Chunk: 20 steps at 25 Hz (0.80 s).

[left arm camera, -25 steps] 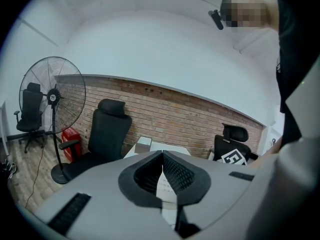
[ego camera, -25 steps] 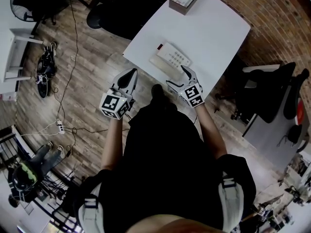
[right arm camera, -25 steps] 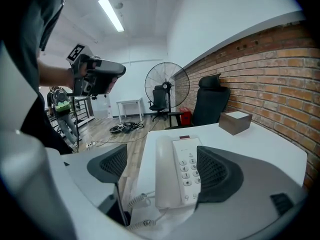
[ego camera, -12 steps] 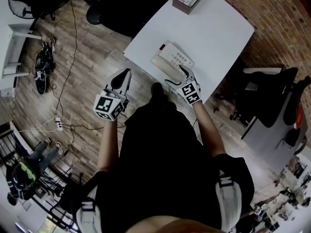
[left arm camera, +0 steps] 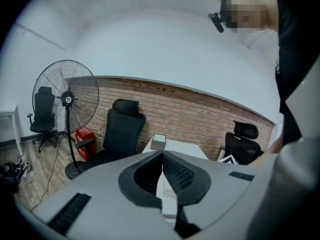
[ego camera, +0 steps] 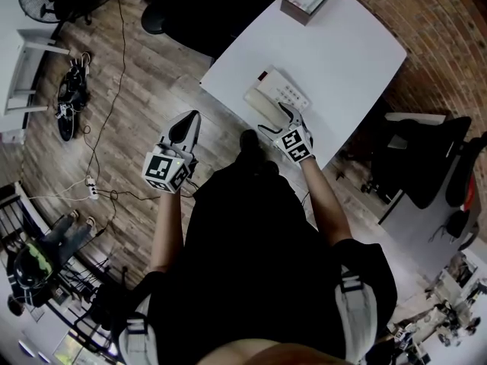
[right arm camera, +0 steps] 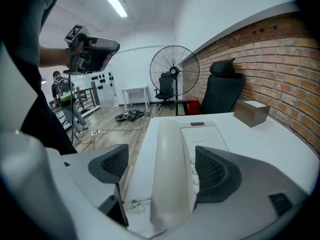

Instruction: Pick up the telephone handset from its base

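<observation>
Comparing with a second earlier, the head view shows the white table [ego camera: 342, 59] and everything on it unmoved; only the two grippers have shifted.

Telephone base [right arm camera: 207, 134]: flat on the table, keypad just beyond the right-hand finger. Not disturbed.

Handset [right arm camera: 167, 174]: seated in its cradle along the base's left side, lying lengthwise between the right gripper's fingers, its near end closest to them. Cord runs off below the left-hand finger.

Right gripper [ego camera: 278, 120]: has come down and forward, so that its fingers now straddle the handset's near end rather than hanging short of it. Jaws stand wide and are just beginning to close. Both pads [right arm camera: 214, 170] sit clear of the plastic, with a gap on each side, the wider one at the left-hand pad. No contact and no grip yet.

Left gripper [ego camera: 190, 119]: has drifted sideways, away from the table edge, and hangs over the wooden floor. Fingers clenched tip to tip, nothing between them.

Judgement: approach essentially complete; the step in hand is the squeeze. The handset sits nearer the right-hand pad, so that pad probably touches first and may nudge it sideways in the cradle before the other arrives. Lifting comes after.
</observation>
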Motion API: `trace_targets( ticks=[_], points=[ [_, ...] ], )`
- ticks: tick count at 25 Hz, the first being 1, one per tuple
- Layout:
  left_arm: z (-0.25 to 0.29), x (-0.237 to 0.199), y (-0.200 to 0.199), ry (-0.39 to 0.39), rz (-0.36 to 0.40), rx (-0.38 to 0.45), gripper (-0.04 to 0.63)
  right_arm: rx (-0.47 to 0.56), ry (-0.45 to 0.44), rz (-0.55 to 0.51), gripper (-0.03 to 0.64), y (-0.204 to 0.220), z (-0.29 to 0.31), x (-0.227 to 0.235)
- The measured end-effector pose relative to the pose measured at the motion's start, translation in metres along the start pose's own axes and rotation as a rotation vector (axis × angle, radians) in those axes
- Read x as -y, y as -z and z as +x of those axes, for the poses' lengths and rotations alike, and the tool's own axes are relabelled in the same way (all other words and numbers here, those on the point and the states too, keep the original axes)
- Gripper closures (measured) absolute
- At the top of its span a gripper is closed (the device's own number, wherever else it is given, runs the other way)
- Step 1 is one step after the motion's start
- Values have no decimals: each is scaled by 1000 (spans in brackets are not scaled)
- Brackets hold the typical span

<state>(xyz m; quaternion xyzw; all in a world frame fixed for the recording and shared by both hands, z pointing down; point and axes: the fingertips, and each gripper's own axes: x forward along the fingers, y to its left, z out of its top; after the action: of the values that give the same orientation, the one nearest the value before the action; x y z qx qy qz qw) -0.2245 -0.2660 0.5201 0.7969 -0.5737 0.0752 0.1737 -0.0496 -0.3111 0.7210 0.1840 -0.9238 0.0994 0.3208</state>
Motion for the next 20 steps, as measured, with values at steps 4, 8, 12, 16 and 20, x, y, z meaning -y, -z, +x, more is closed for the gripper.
trace_targets(
  ticks=[4, 8, 12, 16, 20],
  points=[
    [-2, -7, 2, -8, -6, 0, 575, -7, 1, 6, 209, 2, 7, 1],
    [-2, -9, 3, -6, -9, -1, 575, -23, 2, 11, 237, 7, 12, 5],
    [1, -14, 5, -5, -13, -7, 575, -29, 2, 20, 283, 7, 16, 10],
    [5, -19, 4, -1, -17, -7, 575, -44, 4, 23, 314, 10, 22, 12],
    [8, -23, 3, 2, -18, -9, 575, -67, 17, 30, 375, 16, 26, 14]
  ],
)
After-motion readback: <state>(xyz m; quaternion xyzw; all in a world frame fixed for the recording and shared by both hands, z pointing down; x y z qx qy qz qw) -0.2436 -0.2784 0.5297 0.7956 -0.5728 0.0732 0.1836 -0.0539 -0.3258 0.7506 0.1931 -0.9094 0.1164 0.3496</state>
